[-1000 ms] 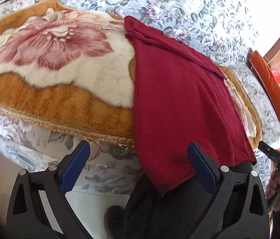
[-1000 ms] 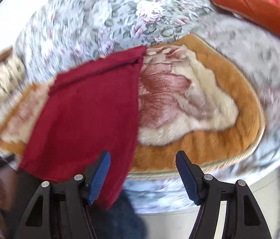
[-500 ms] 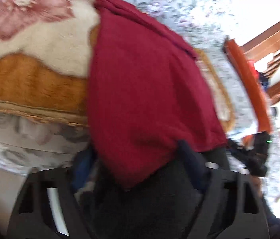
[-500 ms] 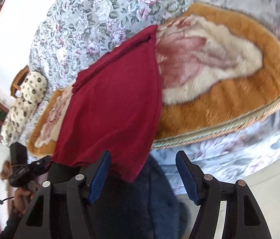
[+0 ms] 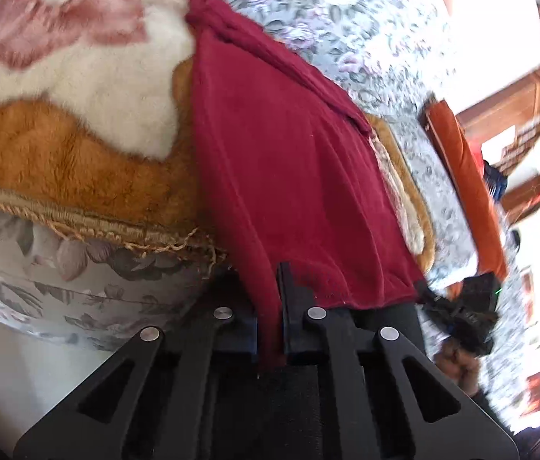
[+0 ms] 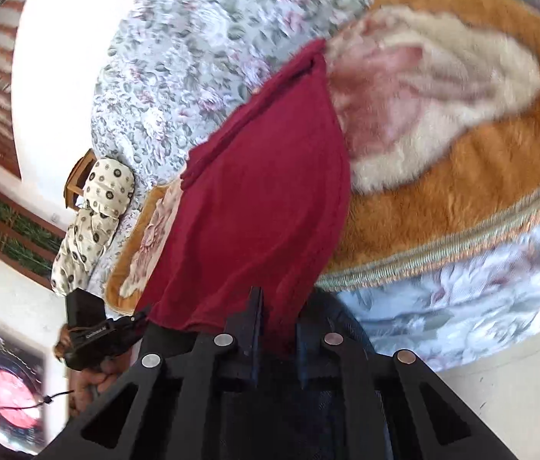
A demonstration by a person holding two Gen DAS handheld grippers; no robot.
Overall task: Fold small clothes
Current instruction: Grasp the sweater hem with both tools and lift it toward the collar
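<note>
On the left, the orange plush blanket (image 5: 59,165) with its pink rose pattern ends in a fringed braid hem that overhangs the floral bedspread (image 5: 78,276), and below that the bed edge drops to bare pale floor with free room. One dark red garment (image 5: 289,176) lies on the blanket, its long axis running from the rolled far end near the bedspread down toward the cameras, its near hem hanging off the bed edge. The left gripper (image 5: 270,306) has its jaws closed on the near left corner of that hem, the cloth pinched between them. Further right, the right gripper (image 6: 277,326) is clamped on the other near corner of the same garment (image 6: 262,199), which stretches between the two. One orange cushion (image 5: 465,176) lies at the bed's right side. In the right wrist view one spotted cream pillow (image 6: 93,222) sits at the far edge.
</note>
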